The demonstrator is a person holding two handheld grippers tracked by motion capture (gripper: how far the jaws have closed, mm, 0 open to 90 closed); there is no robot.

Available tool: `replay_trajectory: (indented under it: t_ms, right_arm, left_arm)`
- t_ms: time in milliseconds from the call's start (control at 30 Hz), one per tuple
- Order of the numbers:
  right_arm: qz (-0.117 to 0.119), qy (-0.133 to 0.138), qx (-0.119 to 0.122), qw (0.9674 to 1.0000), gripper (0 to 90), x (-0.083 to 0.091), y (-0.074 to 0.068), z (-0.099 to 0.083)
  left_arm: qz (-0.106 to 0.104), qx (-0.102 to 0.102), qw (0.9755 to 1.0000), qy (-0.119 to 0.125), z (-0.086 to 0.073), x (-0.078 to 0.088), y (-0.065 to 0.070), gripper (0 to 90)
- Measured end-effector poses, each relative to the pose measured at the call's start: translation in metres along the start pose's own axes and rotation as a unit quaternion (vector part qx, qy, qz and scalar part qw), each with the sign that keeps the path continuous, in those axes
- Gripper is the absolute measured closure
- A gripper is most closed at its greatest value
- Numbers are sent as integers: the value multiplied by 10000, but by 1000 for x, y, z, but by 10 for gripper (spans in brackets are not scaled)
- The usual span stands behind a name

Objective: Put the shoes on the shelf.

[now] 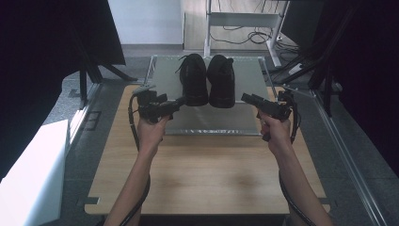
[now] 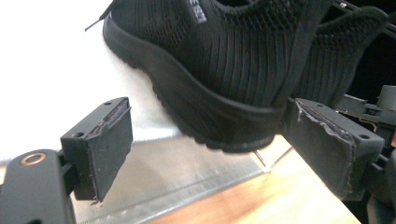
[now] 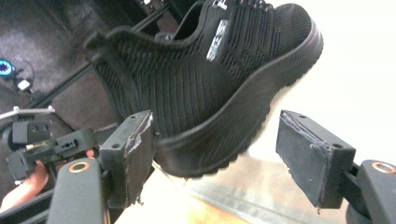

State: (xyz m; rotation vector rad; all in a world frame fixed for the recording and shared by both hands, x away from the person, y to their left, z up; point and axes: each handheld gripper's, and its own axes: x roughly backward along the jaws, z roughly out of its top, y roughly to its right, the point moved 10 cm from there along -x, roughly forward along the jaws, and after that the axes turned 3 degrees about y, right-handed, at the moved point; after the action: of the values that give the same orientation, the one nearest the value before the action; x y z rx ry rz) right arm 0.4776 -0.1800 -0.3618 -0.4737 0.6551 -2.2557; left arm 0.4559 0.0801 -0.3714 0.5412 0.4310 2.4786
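Two black knit shoes stand side by side, toes pointing away, on a metal tray at the far end of the wooden table. My left gripper sits just left of the left shoe at its heel. In the left gripper view my left gripper stands open, with that shoe's heel in the gap ahead of the pads and the other shoe behind. My right gripper is right of the right shoe. My right gripper is open around that shoe's heel, pads apart from it.
A white box stands left of the table. Black stands and dark curtains flank both sides. A white desk frame with loose cables is behind the tray. Bare wood lies between my forearms.
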Motion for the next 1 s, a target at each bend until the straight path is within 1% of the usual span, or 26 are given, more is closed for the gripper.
replay_trajectory:
  t_ms: [233, 500, 567, 700, 833, 1000]
  right_arm:
    - [-23, -179, 334, 9993, 244, 6, -5, -20]
    - [-81, -434, 736, 9963, 213, 12, -8, -43]
    - [-76, -507, 858, 9950, 206, 14, -9, -49]
    - [-54, -663, 1031, 9924, 163, 19, -12, -62]
    - [-92, -792, 1265, 9888, 144, 25, -15, -73]
    - [-113, -979, 1465, 9843, 137, 32, -15, -92]
  left_arm:
    - [26, -185, 9998, -110, -19, 8, 4, 78]
    - [1, -386, 9990, -220, -40, 20, 8, 31]
    - [1, -433, 9987, -257, -45, 23, 10, 16]
    - [34, -610, 9975, -363, -54, 30, 12, 0]
    - [68, -794, 9958, -448, -65, 36, 15, 0]
    - [73, -924, 9942, -551, -84, 41, 17, 0]
